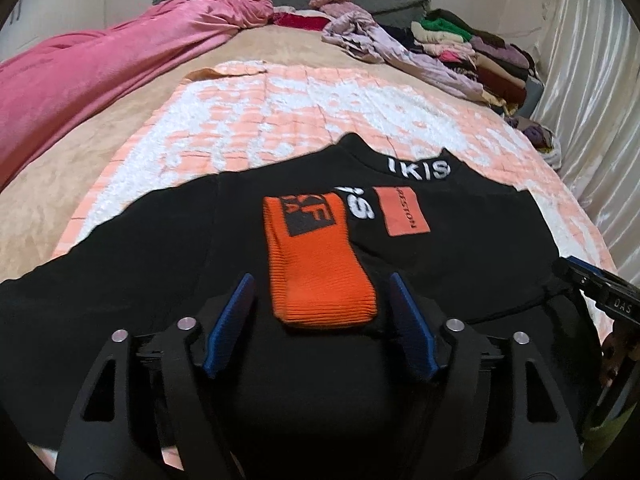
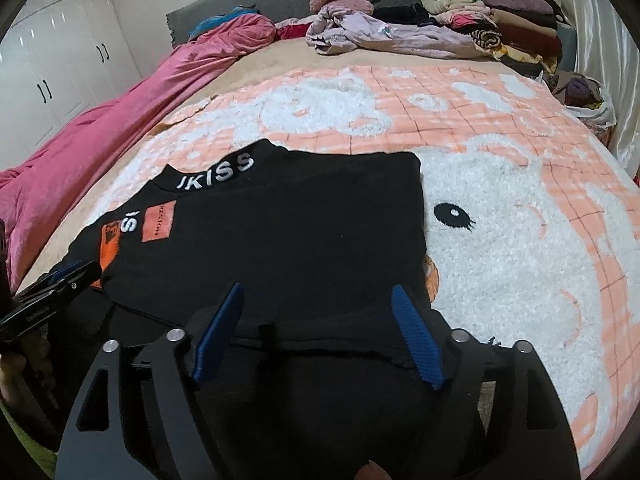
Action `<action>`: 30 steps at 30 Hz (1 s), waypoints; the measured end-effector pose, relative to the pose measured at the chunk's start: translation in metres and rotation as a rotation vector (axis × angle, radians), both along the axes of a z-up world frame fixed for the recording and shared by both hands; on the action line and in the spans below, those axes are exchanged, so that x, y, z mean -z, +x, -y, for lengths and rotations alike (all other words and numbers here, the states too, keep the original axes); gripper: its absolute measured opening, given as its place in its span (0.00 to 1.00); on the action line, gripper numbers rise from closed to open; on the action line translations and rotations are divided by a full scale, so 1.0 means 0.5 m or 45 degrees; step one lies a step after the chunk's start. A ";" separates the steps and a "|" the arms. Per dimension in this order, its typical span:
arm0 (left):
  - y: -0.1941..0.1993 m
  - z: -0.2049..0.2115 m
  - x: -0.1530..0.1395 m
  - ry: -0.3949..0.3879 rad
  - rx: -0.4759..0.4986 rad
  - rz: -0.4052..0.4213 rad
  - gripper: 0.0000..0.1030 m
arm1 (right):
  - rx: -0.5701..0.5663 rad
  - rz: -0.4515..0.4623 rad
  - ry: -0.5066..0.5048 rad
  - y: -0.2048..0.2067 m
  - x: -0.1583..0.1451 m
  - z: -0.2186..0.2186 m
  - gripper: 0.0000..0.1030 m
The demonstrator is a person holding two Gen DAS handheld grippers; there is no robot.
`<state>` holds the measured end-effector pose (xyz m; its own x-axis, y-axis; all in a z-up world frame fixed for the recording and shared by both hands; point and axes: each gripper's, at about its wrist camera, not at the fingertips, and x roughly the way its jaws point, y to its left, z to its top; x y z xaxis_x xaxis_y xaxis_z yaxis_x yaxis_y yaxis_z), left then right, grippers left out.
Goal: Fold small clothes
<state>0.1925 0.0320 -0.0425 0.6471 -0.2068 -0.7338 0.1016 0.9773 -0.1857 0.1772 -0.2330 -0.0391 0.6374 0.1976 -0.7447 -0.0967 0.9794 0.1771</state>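
A black top (image 1: 160,264) with white "IKISS" lettering on the collar and an orange patch lies flat on a pink and white blanket (image 1: 256,120); it also shows in the right wrist view (image 2: 304,240). An orange ribbed cuff (image 1: 320,264) lies folded over its front. My left gripper (image 1: 322,284) is open, its blue fingers either side of the cuff's near end. My right gripper (image 2: 318,296) is open over the top's near right hem; it also shows at the right edge of the left wrist view (image 1: 592,280).
A pink quilt (image 1: 80,80) lies along the left of the bed. A crumpled lilac garment (image 2: 384,36) and stacks of folded clothes (image 2: 500,28) sit at the far right. White wardrobes (image 2: 52,60) stand to the left, a curtain (image 1: 592,80) to the right.
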 end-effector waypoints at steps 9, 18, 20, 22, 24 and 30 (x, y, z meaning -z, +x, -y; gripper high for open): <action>-0.024 -0.038 -0.011 0.000 -0.059 0.043 0.79 | -0.050 0.056 0.005 -0.016 -0.021 -0.028 0.88; -0.051 -0.064 -0.024 0.022 -0.117 0.092 0.89 | -0.114 0.118 0.005 -0.037 -0.051 -0.062 0.93; -0.059 -0.072 -0.028 0.031 -0.136 0.101 0.90 | -0.131 0.123 0.008 -0.041 -0.056 -0.071 0.93; -0.067 -0.079 -0.035 0.032 -0.152 0.110 0.91 | -0.147 0.127 0.013 -0.045 -0.060 -0.079 0.93; -0.073 -0.083 -0.041 0.036 -0.162 0.121 0.91 | -0.163 0.135 0.016 -0.050 -0.065 -0.088 0.93; -0.099 -0.105 -0.058 0.062 -0.202 0.139 0.91 | -0.227 0.164 0.000 -0.065 -0.082 -0.128 0.93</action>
